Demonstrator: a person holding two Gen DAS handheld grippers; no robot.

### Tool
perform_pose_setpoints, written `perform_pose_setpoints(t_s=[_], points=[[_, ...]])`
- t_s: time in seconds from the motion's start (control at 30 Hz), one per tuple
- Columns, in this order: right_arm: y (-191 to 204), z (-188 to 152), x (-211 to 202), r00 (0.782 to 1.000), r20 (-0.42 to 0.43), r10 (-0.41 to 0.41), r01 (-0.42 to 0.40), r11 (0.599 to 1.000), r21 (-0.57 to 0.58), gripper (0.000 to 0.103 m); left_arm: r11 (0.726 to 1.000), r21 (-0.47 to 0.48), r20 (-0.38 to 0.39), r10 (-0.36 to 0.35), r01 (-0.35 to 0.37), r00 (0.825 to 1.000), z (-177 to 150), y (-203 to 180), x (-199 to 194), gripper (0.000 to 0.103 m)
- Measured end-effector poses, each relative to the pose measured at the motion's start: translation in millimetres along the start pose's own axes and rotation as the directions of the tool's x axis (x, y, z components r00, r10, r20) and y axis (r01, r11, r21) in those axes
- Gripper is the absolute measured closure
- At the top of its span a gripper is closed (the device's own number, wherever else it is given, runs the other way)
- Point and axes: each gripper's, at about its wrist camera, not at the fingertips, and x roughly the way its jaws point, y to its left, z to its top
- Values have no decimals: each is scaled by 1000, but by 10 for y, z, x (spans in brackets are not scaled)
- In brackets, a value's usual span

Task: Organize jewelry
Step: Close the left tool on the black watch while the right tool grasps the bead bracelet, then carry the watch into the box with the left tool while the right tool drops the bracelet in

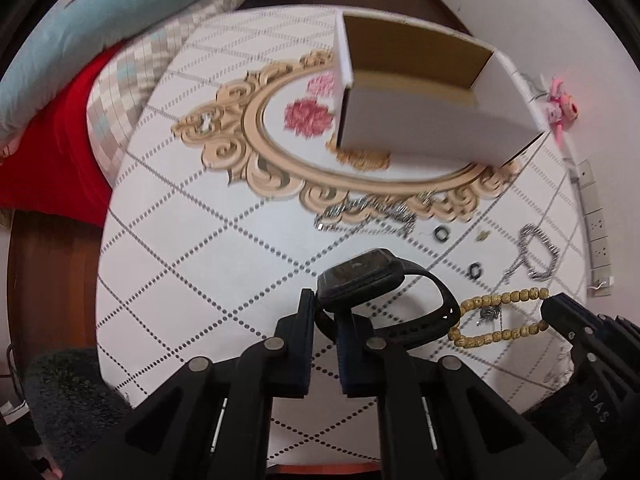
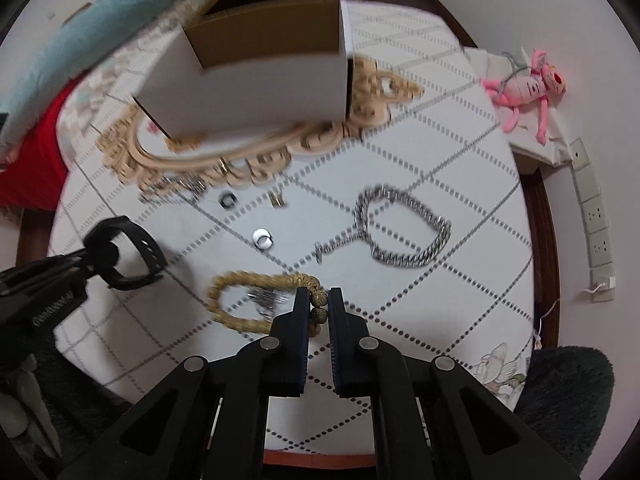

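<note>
My left gripper (image 1: 326, 314) is shut on the strap of a black smartwatch (image 1: 360, 276), which hangs tilted just above the patterned tablecloth (image 1: 180, 240). The right wrist view shows the watch (image 2: 128, 248) at the left, held by the left gripper (image 2: 90, 258). My right gripper (image 2: 319, 302) is shut on a tan beaded bracelet (image 2: 248, 280), whose loop trails to the left. In the left wrist view the bracelet (image 1: 504, 296) hangs from the right gripper (image 1: 546, 306). An open white cardboard box (image 2: 256, 92) stands farther back.
A thick silver chain (image 2: 404, 232), two rings (image 2: 263, 238) (image 2: 227, 200), a small gold piece (image 2: 277, 199) and a thinner chain (image 2: 176, 186) lie on the cloth. A small silver piece (image 2: 266, 298) lies inside the bracelet loop. A pink plush toy (image 2: 524, 88) lies at the right.
</note>
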Motion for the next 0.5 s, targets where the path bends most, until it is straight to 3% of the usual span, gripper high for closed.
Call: perform_pose_setpoints(t_s=[0.13,0.5], points=[[54,160,-339,997,69,45,-43,999,-26,94,1000,8,51,-18,17,999,80,-5,-252,96],[184,1004,-990,956,238,169,-150,984,-95,94,999,23,188,-34,31,982,932,-157,-766,96]])
